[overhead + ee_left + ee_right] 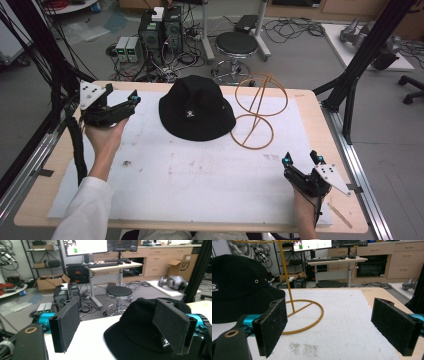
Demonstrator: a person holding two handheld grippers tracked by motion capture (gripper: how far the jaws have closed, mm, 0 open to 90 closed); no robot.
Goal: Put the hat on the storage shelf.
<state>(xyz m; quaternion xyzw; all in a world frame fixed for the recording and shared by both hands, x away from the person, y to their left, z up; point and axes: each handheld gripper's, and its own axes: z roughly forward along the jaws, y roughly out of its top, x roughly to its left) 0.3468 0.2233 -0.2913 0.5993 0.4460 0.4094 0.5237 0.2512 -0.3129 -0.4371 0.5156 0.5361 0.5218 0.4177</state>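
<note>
On a white-covered counter (200,185), the left tongs (134,98) hover released just left of a black bucket hat (196,107) at the far middle, a yellow wire hat stand (260,107) touches its right brim, and the right tongs (301,157) wait released near the front right corner.

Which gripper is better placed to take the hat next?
Left, probably. The left gripper is open, level with the black hat, and the hat sits between its fingers in its own view. The right gripper is open too, nearer the wire stand.
</note>
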